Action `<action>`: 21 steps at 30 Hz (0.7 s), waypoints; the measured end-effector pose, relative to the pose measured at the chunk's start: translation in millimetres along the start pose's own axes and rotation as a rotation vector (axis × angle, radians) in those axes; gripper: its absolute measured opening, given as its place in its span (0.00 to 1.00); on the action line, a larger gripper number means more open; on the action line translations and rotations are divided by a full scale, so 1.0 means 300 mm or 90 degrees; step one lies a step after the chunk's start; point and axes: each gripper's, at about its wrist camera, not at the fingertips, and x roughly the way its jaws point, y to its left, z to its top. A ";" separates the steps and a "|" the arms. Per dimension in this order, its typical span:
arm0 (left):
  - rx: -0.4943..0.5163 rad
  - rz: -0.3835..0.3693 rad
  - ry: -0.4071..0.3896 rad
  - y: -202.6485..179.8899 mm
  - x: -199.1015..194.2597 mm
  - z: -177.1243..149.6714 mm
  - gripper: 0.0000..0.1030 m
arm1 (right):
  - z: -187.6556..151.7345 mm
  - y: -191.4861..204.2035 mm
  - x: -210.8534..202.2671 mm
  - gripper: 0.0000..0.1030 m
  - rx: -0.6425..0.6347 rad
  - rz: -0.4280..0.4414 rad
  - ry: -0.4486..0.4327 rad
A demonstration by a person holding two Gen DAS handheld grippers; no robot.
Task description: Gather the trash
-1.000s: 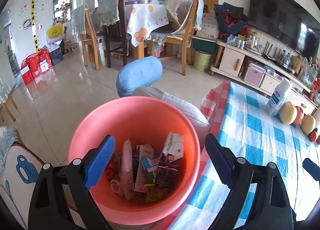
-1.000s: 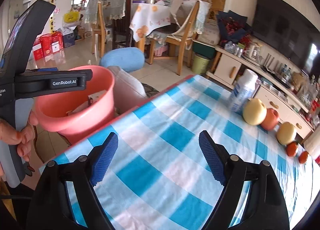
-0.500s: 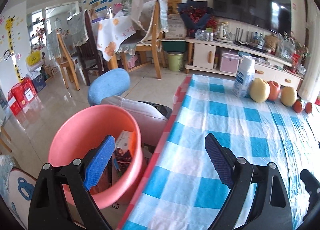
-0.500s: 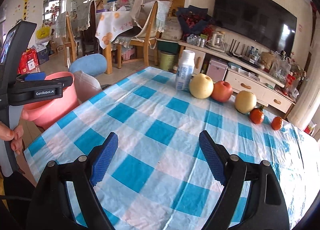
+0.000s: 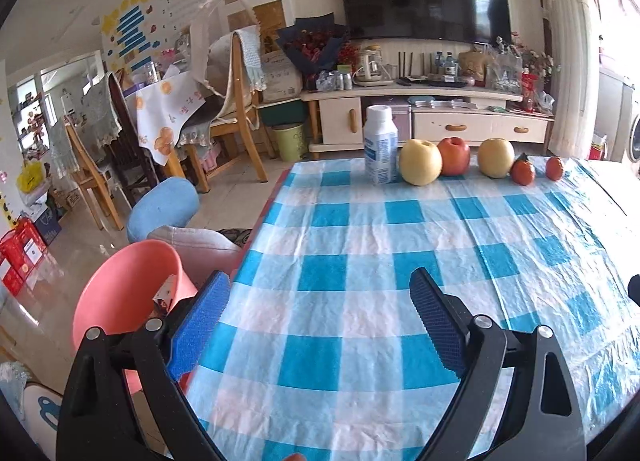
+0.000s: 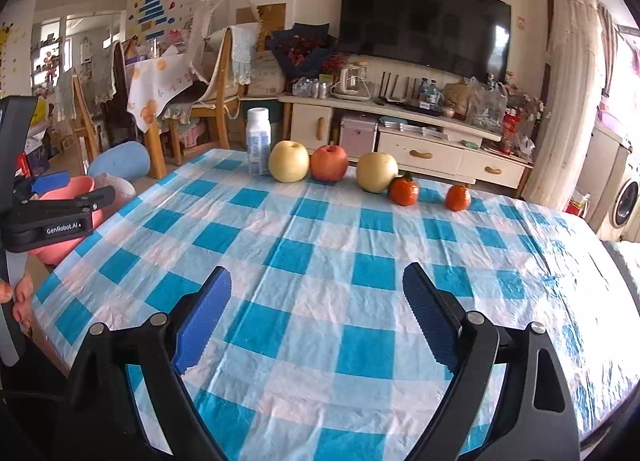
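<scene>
Both grippers angle down over the checked tablecloth point(image 5: 344, 245): left gripper point(image 5: 320, 317) spread, empty; right gripper point(image 6: 316, 313) empty, jaws opening. Pink trash bucket point(image 5: 120, 301) stands upright, mouth up, on the floor beside the table's left edge.

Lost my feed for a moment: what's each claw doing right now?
Left claw: open, holding nothing.
Right claw: jaws opening, nothing between them.

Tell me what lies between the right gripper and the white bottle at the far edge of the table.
Only bare checked tablecloth lies between the right gripper, whose empty jaws are opening, and the white bottle. The right wrist view shows it.
</scene>
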 end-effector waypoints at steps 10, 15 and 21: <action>0.032 -0.071 -0.043 -0.248 -0.179 -0.052 0.95 | -0.073 -0.158 -0.181 0.89 0.050 -0.069 -0.065; 0.043 -0.094 -0.049 -0.334 -0.243 -0.069 0.95 | -0.105 -0.200 -0.250 0.90 0.050 -0.097 -0.094; 0.041 -0.107 -0.046 -0.390 -0.287 -0.080 0.95 | -0.140 -0.244 -0.300 0.90 0.055 -0.116 -0.112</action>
